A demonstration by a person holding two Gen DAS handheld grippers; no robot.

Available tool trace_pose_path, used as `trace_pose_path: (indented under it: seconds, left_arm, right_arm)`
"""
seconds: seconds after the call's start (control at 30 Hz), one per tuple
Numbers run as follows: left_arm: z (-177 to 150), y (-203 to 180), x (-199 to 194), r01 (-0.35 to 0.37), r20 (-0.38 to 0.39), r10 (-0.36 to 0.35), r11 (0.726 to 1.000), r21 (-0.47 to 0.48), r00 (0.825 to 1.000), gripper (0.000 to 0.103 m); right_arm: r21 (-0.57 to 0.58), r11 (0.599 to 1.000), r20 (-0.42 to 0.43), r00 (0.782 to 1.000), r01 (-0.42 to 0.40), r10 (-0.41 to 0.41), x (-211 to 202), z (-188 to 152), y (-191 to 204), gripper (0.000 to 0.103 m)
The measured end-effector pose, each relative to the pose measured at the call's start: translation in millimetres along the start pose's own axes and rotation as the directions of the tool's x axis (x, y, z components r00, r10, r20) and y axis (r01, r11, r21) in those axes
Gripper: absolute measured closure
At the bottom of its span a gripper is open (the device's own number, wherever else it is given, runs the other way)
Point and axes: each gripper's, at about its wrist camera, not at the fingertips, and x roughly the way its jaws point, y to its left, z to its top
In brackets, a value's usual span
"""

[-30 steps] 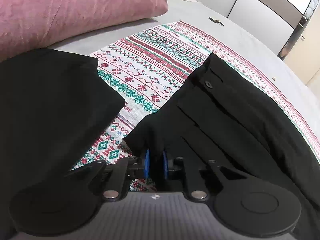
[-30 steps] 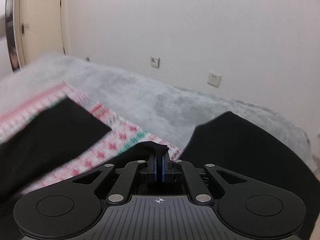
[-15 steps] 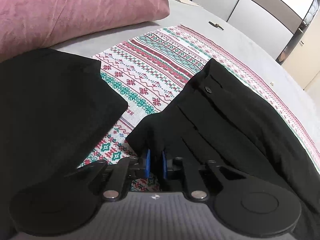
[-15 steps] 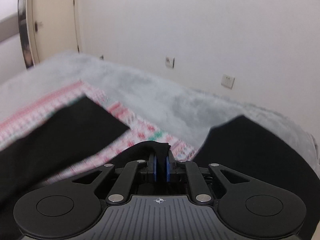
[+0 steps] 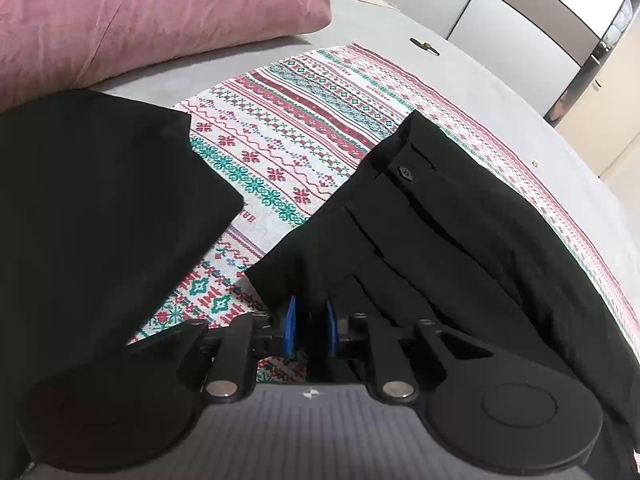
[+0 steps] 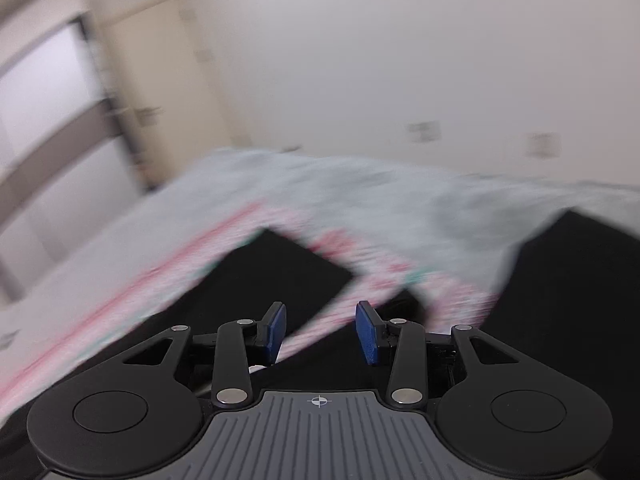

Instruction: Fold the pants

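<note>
Black pants (image 5: 440, 240) lie on a patterned red, green and white cloth (image 5: 288, 152) on the bed, waistband and button facing up. My left gripper (image 5: 310, 322) is shut on the near corner of the pants, its blue pads pinching the fabric. In the blurred right wrist view my right gripper (image 6: 322, 330) is open and empty above the black pants (image 6: 280, 276) and the patterned cloth (image 6: 192, 272).
A second black garment (image 5: 92, 216) lies folded at the left, also seen at the right in the right wrist view (image 6: 568, 280). A pink pillow (image 5: 152, 12) lies at the back. Grey bedding (image 5: 500, 80), wardrobe doors (image 5: 500, 4) and a white wall (image 6: 400, 60) surround.
My right gripper has opened and let go of the black fabric, and its view has swung sideways with blur. My left gripper stays shut on the pants corner, almost still.
</note>
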Motion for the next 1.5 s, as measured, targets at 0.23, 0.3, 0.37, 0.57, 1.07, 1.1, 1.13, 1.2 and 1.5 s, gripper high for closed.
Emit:
trace_pose_path:
  seconds: [0.23,0.3,0.37,0.57,1.07,1.1,1.13,1.2,1.5]
  left_arm:
    - [1,2,1,0.0,-0.007,0.0,1.0,-0.011,1.0,0.065]
    - [1,3,0,0.001,-0.008,-0.001,1.0,-0.017,1.0,0.065]
    - [1,2,-1,0.001,-0.006,-0.001,1.0,-0.019,1.0,0.065]
    - [-1,-3,0,-0.02,0.002,0.02,1.0,-0.009,1.0,0.065]
    - [3,2,-6,-0.023,0.039,0.025,0.999,-0.038,0.999,0.07]
    - [4,3,-7,-0.015,0.042,0.017,0.999,-0.045,0.999,0.07]
    - [5,5,-9,-0.007,0.042,0.009,0.999,-0.051,0.999,0.07]
    - [8,10,-11,0.01,0.034,-0.008,0.998,-0.067,0.999,0.07]
    - [9,22,-25,0.038,0.023,-0.036,0.995,-0.094,0.999,0.071]
  right_arm:
    - [0.137,0.969,-0.07,0.978,0.206,-0.198,-2,0,-22,0.06]
    - [0.196,0.965,-0.139,0.979,0.175,-0.149,-9,-8,-38,0.065]
    - [0.144,0.97,-0.164,0.972,0.195,-0.171,-18,-18,-41,0.069]
    - [0.231,0.968,-0.111,0.991,0.099,-0.074,-25,-24,-59,0.081]
    - [0.102,0.983,0.047,0.987,0.15,-0.155,-31,-1,-33,0.101]
    - [0.134,0.983,0.104,0.984,0.127,-0.141,-45,4,-33,0.101]
    - [0.156,0.981,0.14,0.98,0.118,-0.14,-55,8,-33,0.101]
    - [0.208,0.968,0.169,0.97,0.138,-0.174,-66,12,-36,0.101]
    - [0.265,0.904,0.05,0.931,0.336,-0.36,-70,-2,-63,0.101]
